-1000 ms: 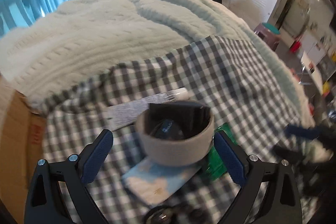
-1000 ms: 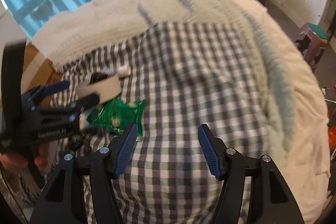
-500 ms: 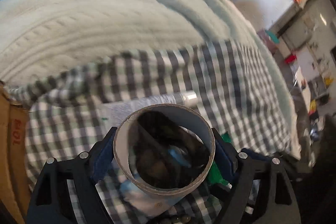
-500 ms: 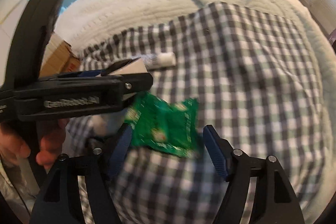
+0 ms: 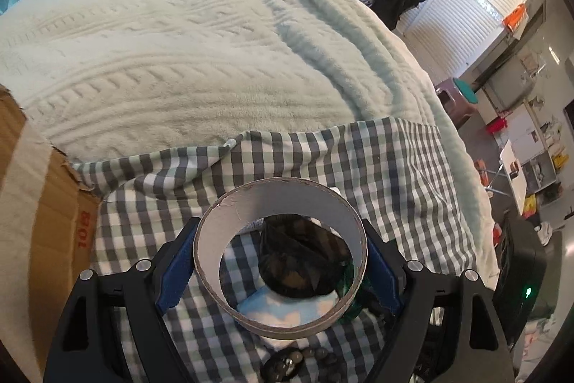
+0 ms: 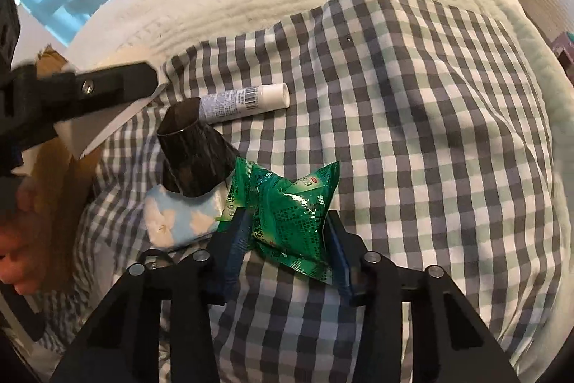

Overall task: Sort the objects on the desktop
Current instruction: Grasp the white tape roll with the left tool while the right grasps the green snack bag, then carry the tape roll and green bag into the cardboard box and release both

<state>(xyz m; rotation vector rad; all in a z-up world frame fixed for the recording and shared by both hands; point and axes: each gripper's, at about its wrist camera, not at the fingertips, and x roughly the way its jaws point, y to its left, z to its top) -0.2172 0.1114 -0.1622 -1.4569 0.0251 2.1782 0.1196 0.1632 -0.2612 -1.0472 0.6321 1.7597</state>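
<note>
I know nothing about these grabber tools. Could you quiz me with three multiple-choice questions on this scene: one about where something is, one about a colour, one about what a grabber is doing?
1. Where does the white tube lie?
A. on the checked cloth
B. inside the cardboard box
C. on the floor

2. What colour is the packet between the right gripper fingers?
A. red
B. green
C. yellow

3. What is the left gripper doing?
A. hanging open and empty
B. pinching the cloth
C. gripping the tape roll

Answers: 1 A, the tube rests on the checks behind the black cup. 2 B, the foil is plainly green. 3 C, both fingers press the roll's sides.
</note>
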